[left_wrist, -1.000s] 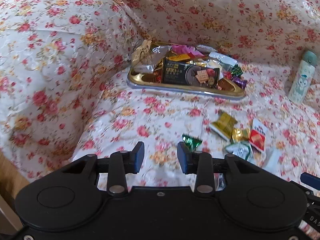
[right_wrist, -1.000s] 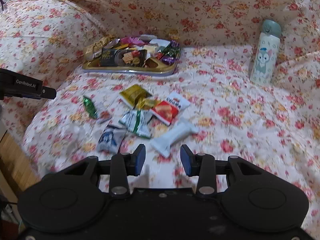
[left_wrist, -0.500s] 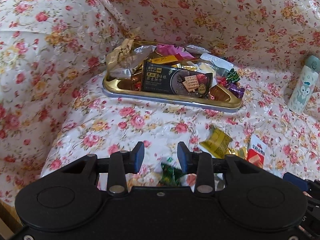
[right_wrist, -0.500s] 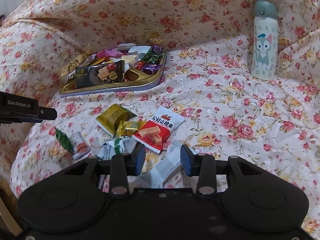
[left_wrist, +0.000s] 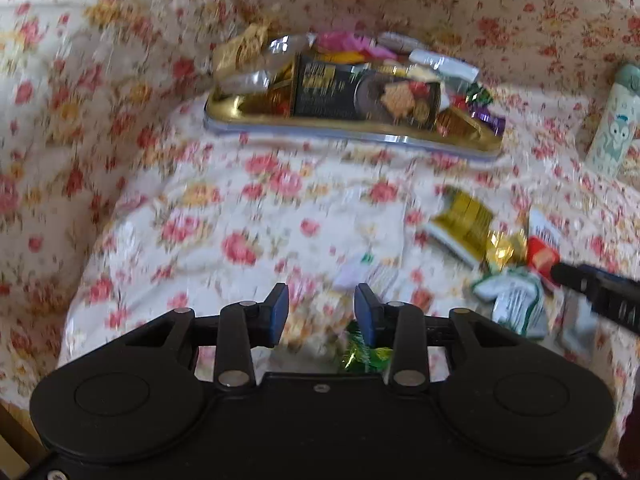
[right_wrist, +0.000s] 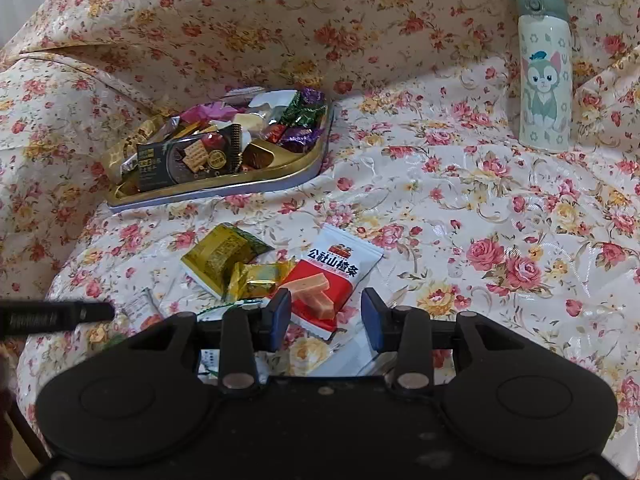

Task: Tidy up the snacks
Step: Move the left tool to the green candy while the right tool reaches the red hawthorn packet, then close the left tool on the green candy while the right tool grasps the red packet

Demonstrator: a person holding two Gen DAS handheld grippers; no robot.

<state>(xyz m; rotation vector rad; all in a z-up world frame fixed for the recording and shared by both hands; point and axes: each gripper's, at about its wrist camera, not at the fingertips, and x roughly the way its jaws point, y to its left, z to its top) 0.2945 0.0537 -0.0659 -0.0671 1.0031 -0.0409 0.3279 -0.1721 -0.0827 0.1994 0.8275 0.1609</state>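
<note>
A gold tray [left_wrist: 352, 132] [right_wrist: 224, 192] piled with wrapped snacks sits at the back of the flowered cover. Loose snacks lie in front of it: a gold packet [right_wrist: 224, 256] [left_wrist: 464, 220], a small gold candy [right_wrist: 260, 276], a red-and-white packet [right_wrist: 332, 276] and a green-white packet [left_wrist: 512, 300]. My left gripper [left_wrist: 322, 314] is open low over the cover, with a green candy [left_wrist: 362, 356] just under and behind its right finger. My right gripper [right_wrist: 326, 316] is open too. The red-and-white packet's near end shows between its fingers, untouched. A white bar packet [right_wrist: 348, 356] lies beneath it.
A pale green cat-print bottle [right_wrist: 544, 80] [left_wrist: 612, 136] stands upright at the back right. The cover rises into soft folds behind and left of the tray. A black bar of the other tool pokes in at each view's edge.
Both grippers have sunk closer to the loose snacks. The green candy slid from ahead of the left jaws to under them. The white bar passed beneath the right gripper.
</note>
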